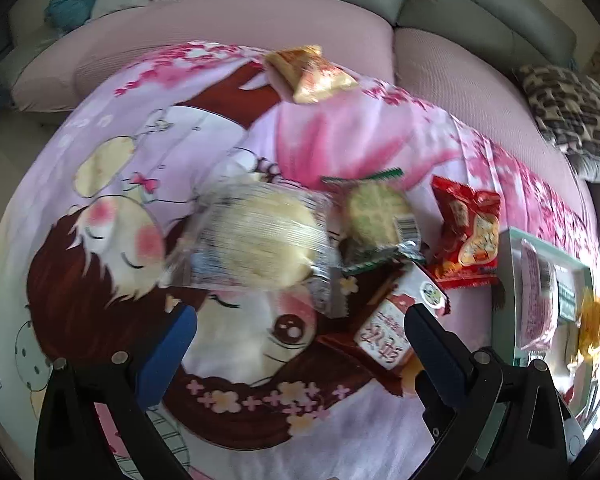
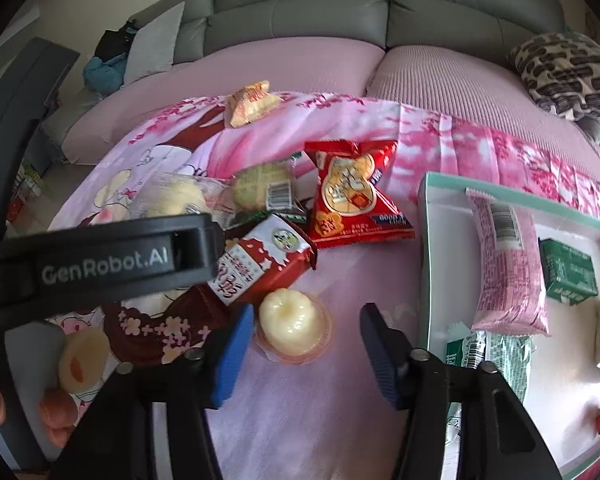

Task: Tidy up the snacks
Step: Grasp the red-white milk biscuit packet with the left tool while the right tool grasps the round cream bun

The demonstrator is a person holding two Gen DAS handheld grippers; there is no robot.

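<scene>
A home living room: grey sofa (image 2: 300, 4), cushions (image 2: 568, 76), cartoon blanket (image 1: 120, 240).

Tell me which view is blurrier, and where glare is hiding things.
Left wrist view: motion-smeared, worst on the clear-wrapped bun and the tray, whose far right burns out in window glare. Right wrist view: sharper; the jelly cup reads crisp, only the tray's right edge looks washed out.

My right tongs (image 2: 306, 354) straddle the jelly cup (image 2: 294, 326), bare pink cloth (image 2: 360, 276) beside it up to the tray wall (image 2: 426, 264). Left tongs' body (image 2: 100, 260) crosses overhead; the dark-red packet (image 2: 260, 264) crowds just behind the cup.
</scene>
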